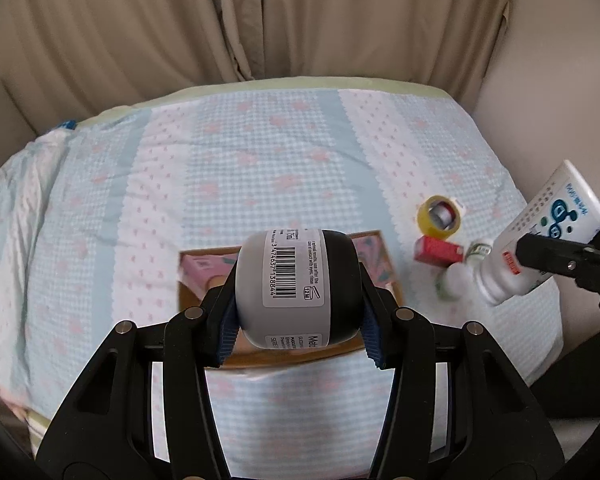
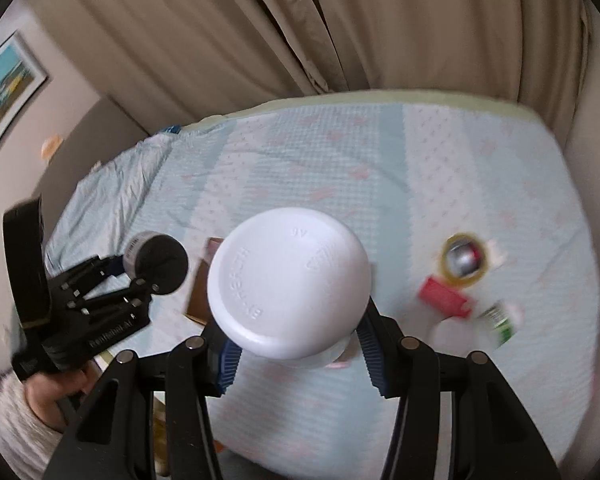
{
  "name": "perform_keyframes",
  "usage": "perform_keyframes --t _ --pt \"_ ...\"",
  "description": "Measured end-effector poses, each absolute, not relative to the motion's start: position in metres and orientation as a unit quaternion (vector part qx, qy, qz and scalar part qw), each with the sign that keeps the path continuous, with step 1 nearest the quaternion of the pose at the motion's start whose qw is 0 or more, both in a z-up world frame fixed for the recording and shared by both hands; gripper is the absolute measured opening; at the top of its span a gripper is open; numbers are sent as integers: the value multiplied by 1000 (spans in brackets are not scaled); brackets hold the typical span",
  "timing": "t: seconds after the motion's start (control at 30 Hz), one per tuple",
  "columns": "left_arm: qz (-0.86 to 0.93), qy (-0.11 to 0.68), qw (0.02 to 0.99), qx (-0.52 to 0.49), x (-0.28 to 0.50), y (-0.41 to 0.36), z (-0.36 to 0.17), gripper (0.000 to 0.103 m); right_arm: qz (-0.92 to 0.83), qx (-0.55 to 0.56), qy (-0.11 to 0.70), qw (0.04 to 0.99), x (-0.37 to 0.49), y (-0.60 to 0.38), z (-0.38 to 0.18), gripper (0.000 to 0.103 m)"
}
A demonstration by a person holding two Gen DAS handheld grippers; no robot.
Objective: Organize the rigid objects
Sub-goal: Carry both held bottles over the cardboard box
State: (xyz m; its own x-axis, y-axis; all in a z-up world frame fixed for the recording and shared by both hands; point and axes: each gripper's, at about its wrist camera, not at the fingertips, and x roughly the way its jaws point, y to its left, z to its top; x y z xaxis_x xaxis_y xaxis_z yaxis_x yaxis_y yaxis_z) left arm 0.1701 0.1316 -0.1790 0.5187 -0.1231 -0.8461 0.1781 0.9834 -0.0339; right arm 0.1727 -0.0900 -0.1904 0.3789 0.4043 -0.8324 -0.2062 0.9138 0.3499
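Note:
My left gripper [image 1: 298, 332] is shut on a grey and black jar [image 1: 296, 288] with a barcode label, held above an open cardboard box [image 1: 192, 292] on the bed. The same gripper [image 2: 126, 272] and jar [image 2: 156, 258] show at the left of the right wrist view. My right gripper [image 2: 300, 360] is shut on a white bottle [image 2: 288, 280], whose round base faces the camera. In the left wrist view that bottle [image 1: 540, 236] hangs tilted at the right edge, above the loose items.
On the blue checked bedspread [image 1: 260, 160] at the right lie a yellow tape roll [image 1: 440, 216], a red box [image 1: 440, 250], a small green-labelled bottle [image 1: 478, 250] and a white jar [image 1: 456, 280]. Beige curtains hang behind the bed. A wall stands at the right.

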Motion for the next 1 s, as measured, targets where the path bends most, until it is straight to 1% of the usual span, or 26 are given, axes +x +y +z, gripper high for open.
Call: perform_keyframes --t 0.23,0.43,0.63,1.0 --pt "-122 511 849 62 194 188 -218 47 148 164 567 794 185 -13 -223 48" --pt "-148 541 824 83 214 207 -266 47 123 230 615 744 198 23 -273 48" --pt "-153 565 805 100 230 205 -317 47 93 296 661 683 217 28 -335 48" --pt "-163 613 761 136 257 175 -409 47 51 319 717 617 248 17 -433 48"
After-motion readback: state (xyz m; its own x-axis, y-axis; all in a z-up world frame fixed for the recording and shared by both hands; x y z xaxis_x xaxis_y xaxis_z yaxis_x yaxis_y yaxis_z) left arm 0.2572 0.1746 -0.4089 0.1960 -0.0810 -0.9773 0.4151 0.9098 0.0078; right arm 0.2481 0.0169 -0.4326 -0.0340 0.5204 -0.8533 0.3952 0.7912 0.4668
